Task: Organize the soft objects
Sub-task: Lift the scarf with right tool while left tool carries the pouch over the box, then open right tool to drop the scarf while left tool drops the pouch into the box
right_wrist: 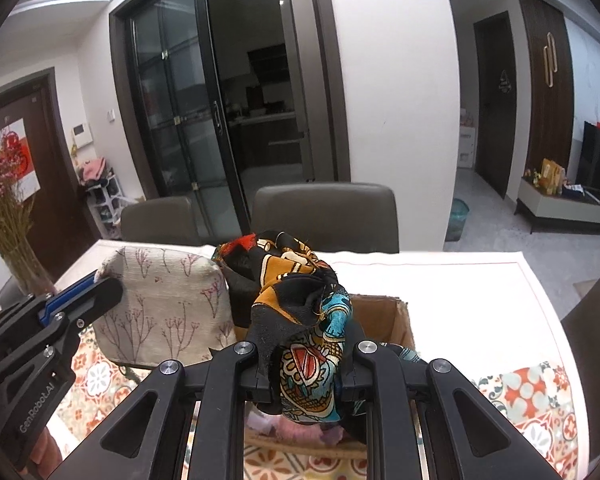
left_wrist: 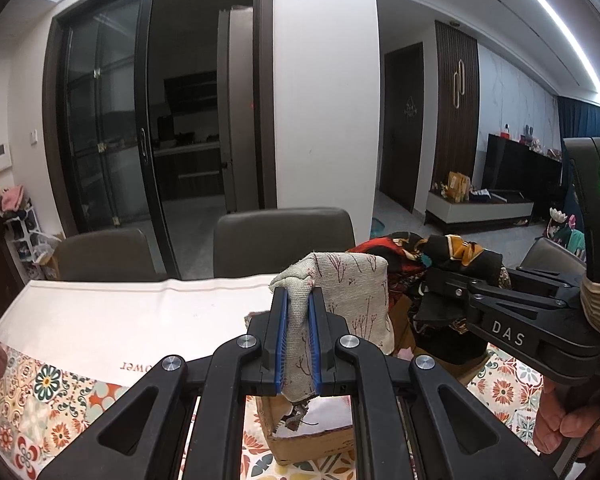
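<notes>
Left gripper [left_wrist: 299, 330] clamped on beige cloth [left_wrist: 352, 296], right gripper [right_wrist: 306, 364] clamped on patterned scarf [right_wrist: 296, 300], both raised over cardboard box [right_wrist: 384, 316] on desk [right_wrist: 460, 300]. Bare white desk beyond box, chairs [right_wrist: 324, 212] at far edge.

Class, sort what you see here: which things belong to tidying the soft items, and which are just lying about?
Belongs to the job:
- beige branch-print cloth, pinched in the left claw
- multicoloured patterned scarf, pinched in the right claw
- cardboard box beneath them

Just lying about:
- vase of dried flowers
- grey chairs
- patterned tablecloth
</notes>
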Tool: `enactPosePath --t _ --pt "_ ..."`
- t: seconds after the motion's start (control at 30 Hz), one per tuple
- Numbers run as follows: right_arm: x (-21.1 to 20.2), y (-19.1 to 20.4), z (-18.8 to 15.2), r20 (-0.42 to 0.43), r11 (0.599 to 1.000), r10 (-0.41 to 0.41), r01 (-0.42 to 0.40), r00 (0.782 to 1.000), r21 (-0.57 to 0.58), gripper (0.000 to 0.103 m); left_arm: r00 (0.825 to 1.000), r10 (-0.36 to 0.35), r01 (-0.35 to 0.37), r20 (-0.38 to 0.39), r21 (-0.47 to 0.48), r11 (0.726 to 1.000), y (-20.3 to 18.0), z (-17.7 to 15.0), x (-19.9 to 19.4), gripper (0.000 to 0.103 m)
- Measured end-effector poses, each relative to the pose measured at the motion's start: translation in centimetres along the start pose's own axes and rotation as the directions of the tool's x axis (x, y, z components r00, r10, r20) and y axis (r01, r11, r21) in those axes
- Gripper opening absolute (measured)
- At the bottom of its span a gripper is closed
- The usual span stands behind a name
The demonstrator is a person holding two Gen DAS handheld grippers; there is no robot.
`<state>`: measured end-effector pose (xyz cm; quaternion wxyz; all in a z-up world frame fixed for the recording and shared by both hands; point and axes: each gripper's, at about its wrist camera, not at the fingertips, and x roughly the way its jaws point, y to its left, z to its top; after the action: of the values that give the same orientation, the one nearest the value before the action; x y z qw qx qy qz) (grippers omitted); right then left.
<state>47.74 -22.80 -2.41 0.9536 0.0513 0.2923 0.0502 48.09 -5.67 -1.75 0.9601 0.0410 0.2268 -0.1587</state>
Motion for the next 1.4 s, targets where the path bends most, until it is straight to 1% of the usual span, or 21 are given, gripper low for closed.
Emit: enactPosePath --t 0.3,0.53,0.7,0.73,0.77,0.8,0.83,0.87,0.93,1.0,1.07,1.17,1.4 --pt "4.6 -0.5 -0.2 -0.125 0.999 0.037 -0.040 0.991 -0.023 0.019 0.996 -0.010 0.009 -0.091 -0.007 1.000 0.0 -0.9 3.6 0.012" --pt "7.1 -1.3 -1.9 -0.221 0.999 0.041 -0.046 0.974 -0.015 0.019 0.988 -0.008 0.012 -0.157 0.019 1.000 -0.8 -1.7 5.7 0.012" --pt "8.0 -1.7 -2.7 -0.273 0.999 0.033 -0.040 0.961 -0.019 0.020 0.977 -0.023 0.027 -0.214 0.015 1.000 -1.1 -2.3 7.0 0.013" --pt "8.1 -1.8 -2.9 -0.283 0.999 0.032 -0.039 0.959 -0.019 0.022 0.974 -0.025 0.028 -0.224 0.014 1.000 -1.2 -2.4 7.3 0.014" --pt "8.3 -1.8 -2.9 -0.299 0.999 0.032 -0.039 0.954 -0.017 0.025 0.972 -0.027 0.031 -0.234 0.013 0.999 -1.3 -2.4 7.5 0.017" --pt "8.4 -1.9 -2.9 -0.309 0.999 0.033 -0.039 0.950 -0.013 0.033 0.970 -0.030 0.034 -0.241 0.013 0.999 -1.4 -2.5 7.6 0.018" --pt "8.4 -2.0 -2.9 -0.316 0.999 0.030 -0.035 0.948 -0.010 0.041 0.968 -0.026 0.030 -0.250 0.012 0.999 -1.5 -2.6 7.7 0.024" --pt "8.3 -2.1 -2.9 -0.315 0.999 0.024 -0.029 0.949 -0.012 0.044 0.966 -0.028 0.031 -0.256 0.009 0.999 -1.5 -2.6 7.7 0.030" --pt "8.0 -2.0 -2.7 -0.309 1.000 0.014 -0.022 0.951 -0.022 0.047 0.967 -0.024 0.027 -0.255 0.007 1.000 -1.4 -2.7 7.5 0.038" --pt "7.6 -1.9 -2.5 -0.306 0.999 0.011 -0.020 0.952 -0.029 0.051 0.969 -0.020 0.024 -0.248 0.010 1.000 -1.4 -2.6 7.2 0.039" --pt "6.9 -1.8 -2.3 -0.296 0.999 0.012 -0.021 0.955 -0.029 0.053 0.970 -0.028 0.031 -0.243 0.012 0.999 -1.4 -2.5 6.8 0.045" --pt "6.0 -1.6 -1.9 -0.277 0.999 -0.003 -0.006 0.961 -0.032 0.053 0.974 -0.003 0.006 -0.225 0.015 1.000 -1.4 -2.1 5.9 0.046" --pt "3.2 -1.0 -1.6 -0.229 0.999 -0.035 0.030 0.973 -0.025 0.053 0.977 0.043 -0.043 -0.210 0.004 0.999 -1.0 -1.6 3.8 0.048"
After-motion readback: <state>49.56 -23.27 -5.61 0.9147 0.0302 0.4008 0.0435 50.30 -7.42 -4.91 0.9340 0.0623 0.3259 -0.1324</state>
